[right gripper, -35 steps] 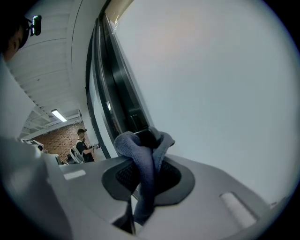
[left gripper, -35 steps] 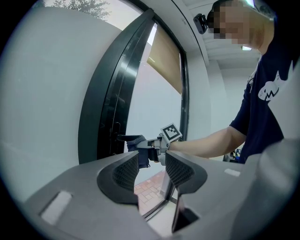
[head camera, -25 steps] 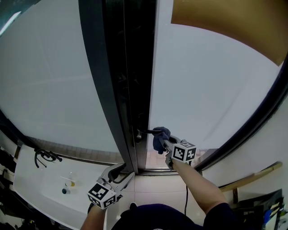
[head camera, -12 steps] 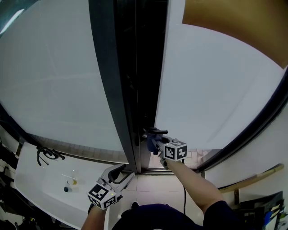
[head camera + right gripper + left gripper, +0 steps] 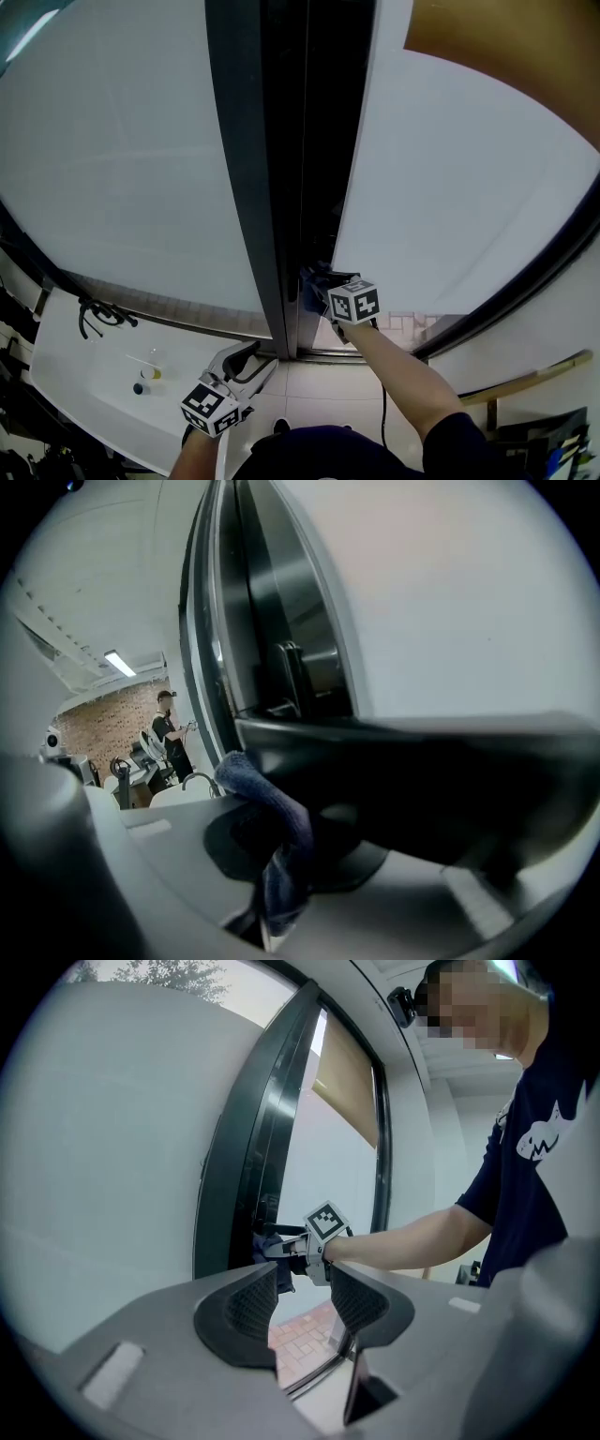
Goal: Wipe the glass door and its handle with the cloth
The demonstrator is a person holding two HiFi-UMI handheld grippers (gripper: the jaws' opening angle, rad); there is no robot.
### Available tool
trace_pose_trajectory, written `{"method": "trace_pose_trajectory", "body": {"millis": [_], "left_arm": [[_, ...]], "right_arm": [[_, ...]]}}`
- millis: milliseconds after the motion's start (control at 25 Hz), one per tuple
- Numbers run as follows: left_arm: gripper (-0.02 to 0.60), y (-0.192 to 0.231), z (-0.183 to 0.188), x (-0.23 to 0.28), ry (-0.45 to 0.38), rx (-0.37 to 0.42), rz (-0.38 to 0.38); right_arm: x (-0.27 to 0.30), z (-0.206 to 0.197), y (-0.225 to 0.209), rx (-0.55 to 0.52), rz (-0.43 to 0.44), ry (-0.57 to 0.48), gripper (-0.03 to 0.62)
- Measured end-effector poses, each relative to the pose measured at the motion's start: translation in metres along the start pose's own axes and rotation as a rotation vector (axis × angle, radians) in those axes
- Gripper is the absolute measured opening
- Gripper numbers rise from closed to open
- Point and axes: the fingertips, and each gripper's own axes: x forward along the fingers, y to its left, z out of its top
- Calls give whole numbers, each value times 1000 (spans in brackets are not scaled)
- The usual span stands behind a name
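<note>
Cloth (image 5: 277, 841), dark blue, sits pinched in my right gripper (image 5: 325, 285), whose jaws are closed on it, pressed to the black handle (image 5: 403, 754) at the left edge of the glass door (image 5: 450, 187). Since 1 second ago it has slid left toward the dark frame (image 5: 246, 187). My left gripper (image 5: 305, 1303) hangs low, near, with its jaws apart and empty.

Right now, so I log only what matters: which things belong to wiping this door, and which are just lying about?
In the job: glass door, handle, cloth, right gripper holding the cloth.
Lying about: open left gripper, white table, black cable, small bottles, wooden stick.
</note>
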Motion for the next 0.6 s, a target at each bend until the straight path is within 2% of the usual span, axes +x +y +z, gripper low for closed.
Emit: {"method": "trace_pose_trajectory", "body": {"millis": [200,440,600], "left_arm": [[172,-2,4,4,1,1,-3],[172,-8,1,7,5,3,-11],[172,-7,1,6,7,1,-7]], "right_arm": [[-3,-6,-11,-20,-38,31,55],[-14,-26,-34,15,-95,72,55],[-20,-14,-21,72,-33,-10,55]]}}
